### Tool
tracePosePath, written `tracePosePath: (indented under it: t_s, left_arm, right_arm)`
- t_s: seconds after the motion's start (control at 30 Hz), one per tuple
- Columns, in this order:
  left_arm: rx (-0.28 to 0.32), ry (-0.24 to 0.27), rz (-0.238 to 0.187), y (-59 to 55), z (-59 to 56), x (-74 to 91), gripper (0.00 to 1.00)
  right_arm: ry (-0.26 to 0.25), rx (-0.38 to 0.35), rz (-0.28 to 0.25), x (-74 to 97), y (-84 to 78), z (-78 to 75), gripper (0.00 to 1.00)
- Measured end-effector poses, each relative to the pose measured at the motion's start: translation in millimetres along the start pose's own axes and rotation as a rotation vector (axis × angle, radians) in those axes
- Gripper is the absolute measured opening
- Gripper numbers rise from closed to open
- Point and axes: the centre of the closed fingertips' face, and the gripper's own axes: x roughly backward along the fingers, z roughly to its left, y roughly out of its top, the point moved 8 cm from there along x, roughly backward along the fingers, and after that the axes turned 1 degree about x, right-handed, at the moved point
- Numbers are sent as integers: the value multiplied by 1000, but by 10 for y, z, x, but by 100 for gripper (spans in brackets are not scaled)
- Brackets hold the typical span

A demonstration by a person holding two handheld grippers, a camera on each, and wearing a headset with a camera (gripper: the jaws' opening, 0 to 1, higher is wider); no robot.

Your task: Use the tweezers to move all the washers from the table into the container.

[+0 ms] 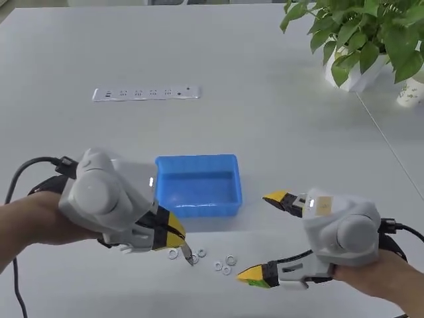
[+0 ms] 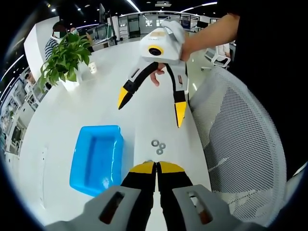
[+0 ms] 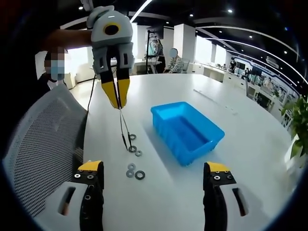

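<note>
The left tool (image 1: 173,232) is clamped together on the tweezers (image 1: 187,254), whose tips point down at the bench (image 1: 278,106) among the leftmost washers (image 1: 230,260). The washers lie scattered on the bench just in front of the blue container (image 1: 199,211). Further right, the right tool (image 1: 255,235) hangs with its jaws wide apart, holding nothing.

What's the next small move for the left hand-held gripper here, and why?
Probably lower the tweezers onto the nearest washer and pinch it: the left hand-held gripper, shut on them, holds their tips right beside the washers lying loose on the table.
</note>
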Motion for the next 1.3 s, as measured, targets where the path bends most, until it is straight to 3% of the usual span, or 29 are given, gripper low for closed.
tracePosePath:
  t_s: [0.57, 0.87, 1.3]
  left_arm:
    - [3, -2, 1, -4, -1, -6, 5]
    - [4, -3, 0, -7, 9, -12, 5]
    - [6, -5, -6, 8, 4, -28, 5]
  right_arm:
    - [175, 91, 17, -466, 127, 229, 51]
    - [227, 155, 29, -650, 177, 303, 33]
    - [270, 198, 35, -808, 242, 352, 22]
